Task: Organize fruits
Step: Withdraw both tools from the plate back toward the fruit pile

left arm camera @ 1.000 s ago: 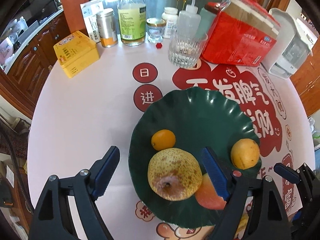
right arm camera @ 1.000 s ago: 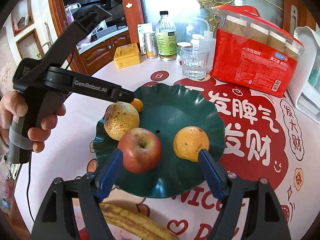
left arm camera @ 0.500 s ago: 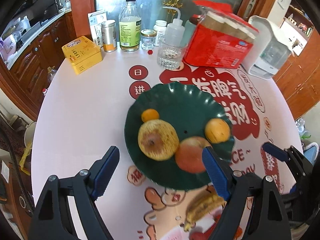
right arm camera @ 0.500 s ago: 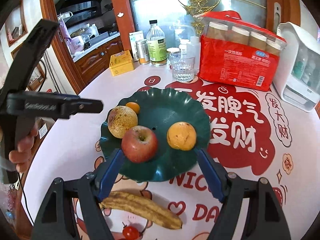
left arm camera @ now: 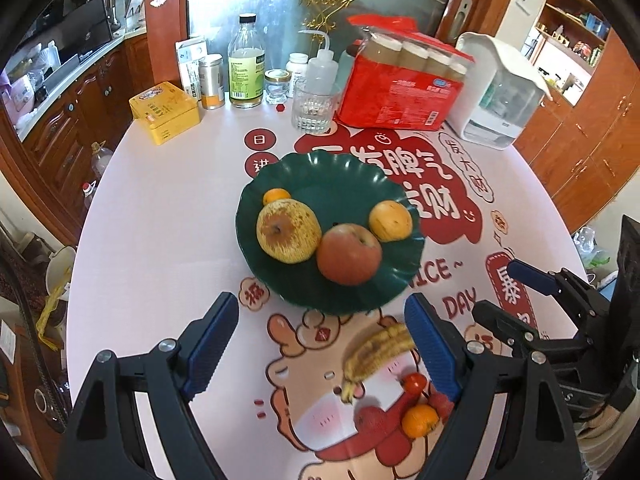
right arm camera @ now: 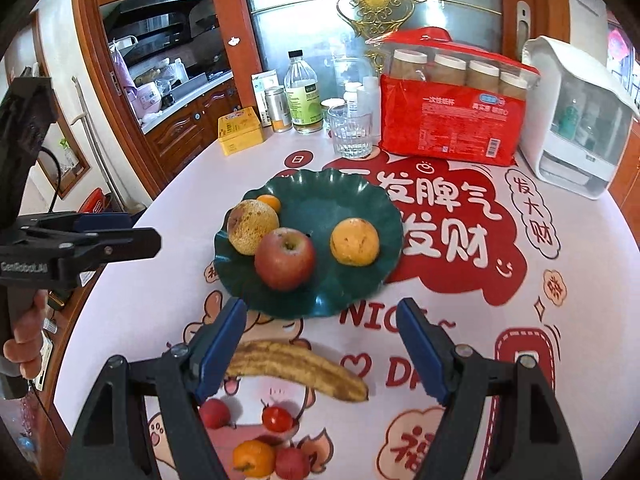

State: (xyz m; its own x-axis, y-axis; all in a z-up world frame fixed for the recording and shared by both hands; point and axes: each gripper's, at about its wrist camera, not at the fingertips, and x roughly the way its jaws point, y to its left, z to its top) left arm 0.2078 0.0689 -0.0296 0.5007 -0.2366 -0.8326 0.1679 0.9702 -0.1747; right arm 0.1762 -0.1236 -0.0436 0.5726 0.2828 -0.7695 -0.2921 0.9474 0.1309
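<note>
Banana (right arm camera: 296,368) on table, near plate (right arm camera: 360,280) rim; tools clear.

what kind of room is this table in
Most likely a home dining area beside a kitchen: a round table with a festive printed cover, wooden cabinets and a range hood through the doorway, and a water dispenser among household bottles.

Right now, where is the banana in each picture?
Left wrist view: the banana lies on the table below the green plate, low and right of the middle, its right end hidden behind a tool finger.
Right wrist view: the banana lies low in the middle, crosswise, below the plate.
Shared landmark: the red apple on the plate's near side, just above the banana in both.
</note>
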